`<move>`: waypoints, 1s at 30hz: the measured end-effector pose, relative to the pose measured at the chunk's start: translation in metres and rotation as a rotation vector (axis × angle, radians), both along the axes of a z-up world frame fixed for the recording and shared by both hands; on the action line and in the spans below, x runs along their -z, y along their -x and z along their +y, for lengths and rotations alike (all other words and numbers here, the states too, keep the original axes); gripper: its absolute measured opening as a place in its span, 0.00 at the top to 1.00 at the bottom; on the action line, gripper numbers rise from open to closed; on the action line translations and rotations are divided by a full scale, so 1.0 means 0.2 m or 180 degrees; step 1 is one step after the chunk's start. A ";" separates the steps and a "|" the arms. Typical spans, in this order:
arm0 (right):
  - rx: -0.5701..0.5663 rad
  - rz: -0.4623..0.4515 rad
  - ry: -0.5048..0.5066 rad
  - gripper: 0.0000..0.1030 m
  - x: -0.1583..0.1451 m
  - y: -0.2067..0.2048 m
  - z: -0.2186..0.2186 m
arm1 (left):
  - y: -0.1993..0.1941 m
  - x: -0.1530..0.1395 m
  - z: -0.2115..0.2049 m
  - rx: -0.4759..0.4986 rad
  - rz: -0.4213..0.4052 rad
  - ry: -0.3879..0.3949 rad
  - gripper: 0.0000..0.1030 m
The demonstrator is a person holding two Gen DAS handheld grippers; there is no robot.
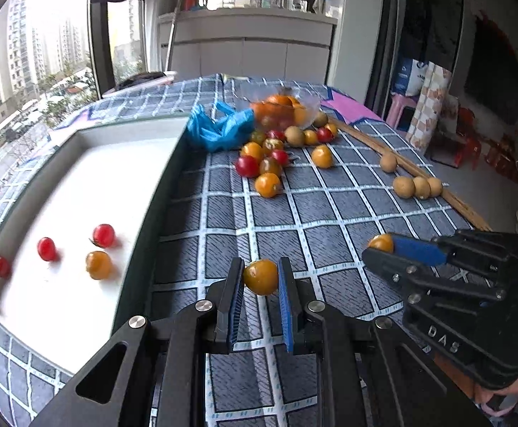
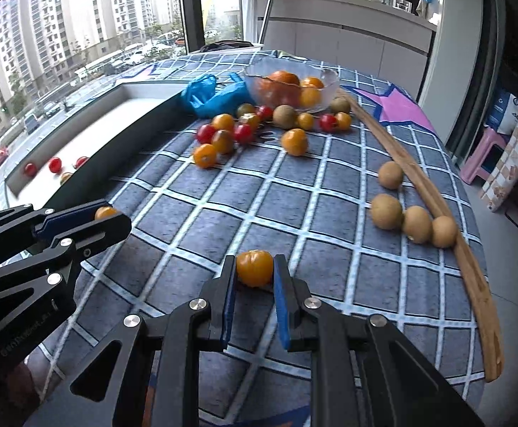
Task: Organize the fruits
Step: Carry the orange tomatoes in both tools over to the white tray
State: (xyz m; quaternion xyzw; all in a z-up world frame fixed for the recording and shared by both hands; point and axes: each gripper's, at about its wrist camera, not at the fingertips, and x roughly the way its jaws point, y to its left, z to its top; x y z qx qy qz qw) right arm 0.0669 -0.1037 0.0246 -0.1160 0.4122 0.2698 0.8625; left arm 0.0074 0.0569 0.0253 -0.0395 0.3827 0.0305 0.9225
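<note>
**Both grippers hold a yellow tomato**

Left wrist view: the left gripper (image 1: 260, 279) has its jaws clamped on a yellow cherry tomato (image 1: 261, 277) above the checked cloth (image 1: 330, 192), just beside the white tray (image 1: 63, 192), which holds three red tomatoes and a yellow one. The right gripper (image 1: 379, 245) pinches another yellow tomato (image 1: 382, 242).

Right wrist view: the right gripper's jaws grip that yellow tomato over the cloth; loose tomatoes lie before a glass bowl (image 2: 324, 80), longans (image 2: 386, 210) by a bamboo strip (image 2: 472, 270).
</note>
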 end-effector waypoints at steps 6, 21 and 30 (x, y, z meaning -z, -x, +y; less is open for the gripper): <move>-0.0036 -0.0011 -0.0119 0.79 -0.01 0.02 0.03 | 0.03 -0.03 0.01 -0.0091 -0.0150 -0.0053 0.81; -0.0077 -0.0389 -0.0524 0.79 -0.12 0.11 0.15 | 0.11 -0.06 0.18 -0.0485 -0.0323 -0.0082 0.81; -0.0185 -0.0556 -0.0647 0.79 -0.15 0.16 0.23 | 0.17 -0.08 0.25 -0.0650 -0.0465 -0.0171 0.81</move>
